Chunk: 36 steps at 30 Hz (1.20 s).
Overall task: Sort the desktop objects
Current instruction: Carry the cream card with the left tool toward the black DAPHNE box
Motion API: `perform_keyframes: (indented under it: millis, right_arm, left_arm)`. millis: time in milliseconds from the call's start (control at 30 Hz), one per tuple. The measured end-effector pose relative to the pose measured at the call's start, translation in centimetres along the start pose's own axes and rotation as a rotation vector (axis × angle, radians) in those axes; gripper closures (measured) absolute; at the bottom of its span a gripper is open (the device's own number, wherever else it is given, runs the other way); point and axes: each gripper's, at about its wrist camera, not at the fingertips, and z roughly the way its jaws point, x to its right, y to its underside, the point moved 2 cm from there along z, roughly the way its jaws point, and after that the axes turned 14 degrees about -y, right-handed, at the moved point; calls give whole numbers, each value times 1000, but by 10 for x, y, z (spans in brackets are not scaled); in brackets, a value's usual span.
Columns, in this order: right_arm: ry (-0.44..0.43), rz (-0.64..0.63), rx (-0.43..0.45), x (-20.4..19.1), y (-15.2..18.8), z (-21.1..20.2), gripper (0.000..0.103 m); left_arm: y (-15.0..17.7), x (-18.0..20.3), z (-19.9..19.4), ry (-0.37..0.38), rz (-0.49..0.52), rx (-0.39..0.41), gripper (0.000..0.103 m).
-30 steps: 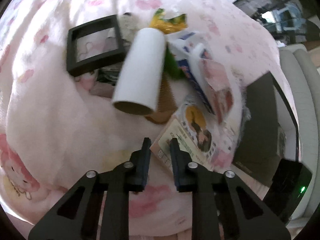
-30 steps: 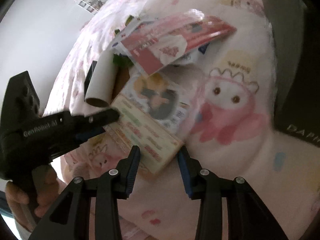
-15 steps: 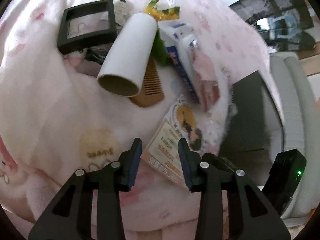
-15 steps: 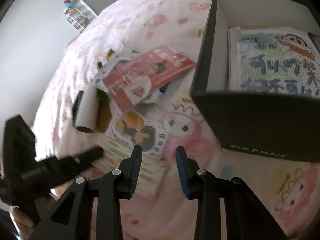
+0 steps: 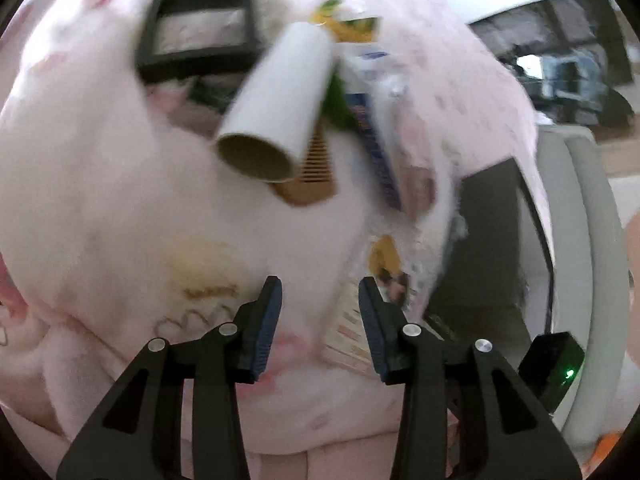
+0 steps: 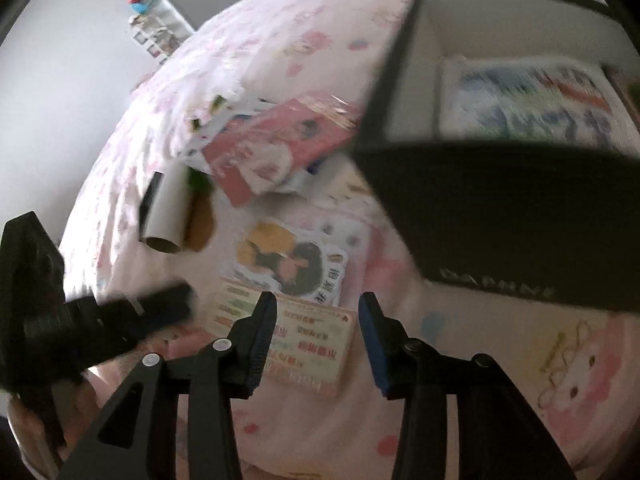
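Both the left gripper [image 5: 320, 300] and the right gripper [image 6: 317, 316] stand wide and empty near the card [image 6: 304, 340]; the black box [image 6: 500, 216] probably receives it next, after a careful edge pinch.

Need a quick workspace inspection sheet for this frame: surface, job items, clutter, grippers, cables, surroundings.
Surface: pink cartoon-print blanket, rumpled.
Job's things: cardboard tube lying over a brown comb; black frame; red packet on the pile; sticker card flat, apart from the pile; black box open, printed item inside.
Clutter: green and yellow wrappers, blurred.
Grippers: left gripper open, empty; right gripper open, over the sticker card.
Cables: nothing seen.
Surroundings: white wall, distant shelf.
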Motion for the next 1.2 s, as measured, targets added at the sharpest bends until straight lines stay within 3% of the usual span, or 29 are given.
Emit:
perform_keyframes:
  millis: [167, 233, 367, 433, 600, 667, 733, 833, 967, 1067, 1200]
  right_arm:
    - [-28, 37, -28, 4, 4, 7, 65]
    - [-102, 24, -34, -2, 7, 5, 64]
    - [-158, 43, 20, -1, 3, -13, 61]
    - [-161, 70, 66, 3, 2, -24, 61]
    - [-82, 85, 3, 10, 17, -12, 61]
    - [-95, 107, -27, 11, 25, -10, 60]
    - [-166, 132, -36, 9, 30, -14, 57]
    - [-240, 155, -34, 9, 40, -28, 56]
    - [-193, 177, 10, 14, 40, -38, 56]
    - [-150, 169, 34, 16, 39, -39, 56]
    - [-165, 185, 13, 19, 32, -35, 56]
  left_arm:
    - [12, 19, 3, -20, 103, 4, 65]
    - [18, 23, 4, 16, 120, -25, 64]
    - [11, 4, -8, 127, 41, -58, 64]
    - [11, 2, -11, 97, 42, -33, 64]
    - [17, 7, -4, 19, 95, -59, 64]
    - [22, 6, -4, 59, 99, -82, 64]
    - [26, 1, -7, 114, 84, -108, 52]
    - [26, -7, -13, 187, 45, -127, 51]
    - [22, -15, -19, 156, 14, -77, 51]
    - [19, -10, -11, 145, 17, -85, 51]
    - [17, 16, 6, 167, 56, -108, 51]
